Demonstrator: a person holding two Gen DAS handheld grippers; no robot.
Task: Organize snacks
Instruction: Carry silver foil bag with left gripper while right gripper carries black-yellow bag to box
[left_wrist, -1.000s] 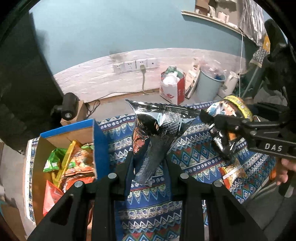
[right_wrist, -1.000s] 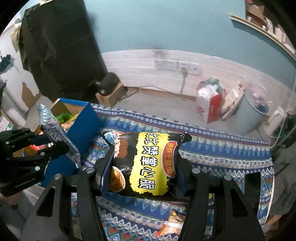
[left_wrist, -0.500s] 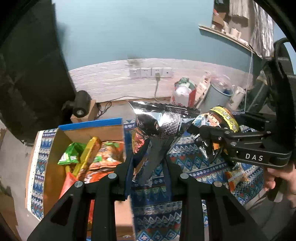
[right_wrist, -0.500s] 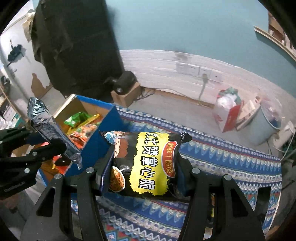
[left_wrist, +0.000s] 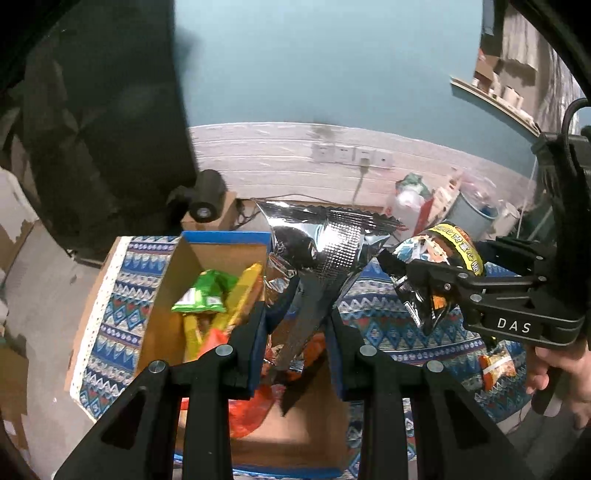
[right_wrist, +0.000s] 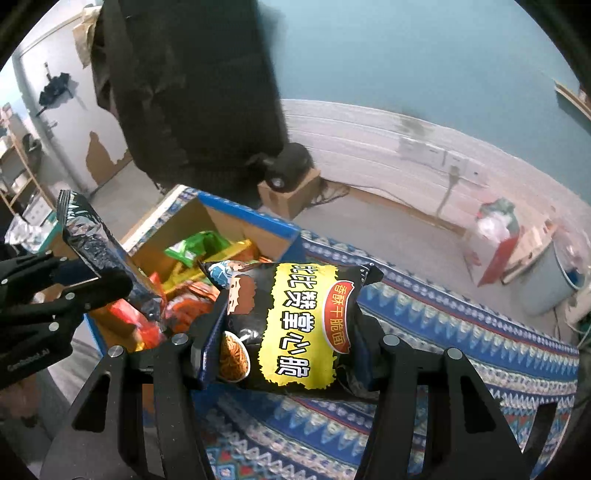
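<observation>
Above the open cardboard box (left_wrist: 207, 258) of snacks, the left gripper (left_wrist: 295, 317) pinches a silver foil packet (left_wrist: 317, 251), while just right of it the right gripper (right_wrist: 291, 332) clamps a black-and-yellow noodle-snack bag (right_wrist: 295, 321).

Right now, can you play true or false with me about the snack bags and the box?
1. The left gripper is squeezing a shiny silver bag. True.
2. The right gripper is empty. False: it is shut on a black and yellow noodle snack bag.
3. The cardboard box already has snacks in it, one of them a green packet. True.
4. The silver bag is lying flat on the patterned cloth. False: it is held up in the air, over the box.
5. The box has a red rim. False: the rim is blue.
</observation>
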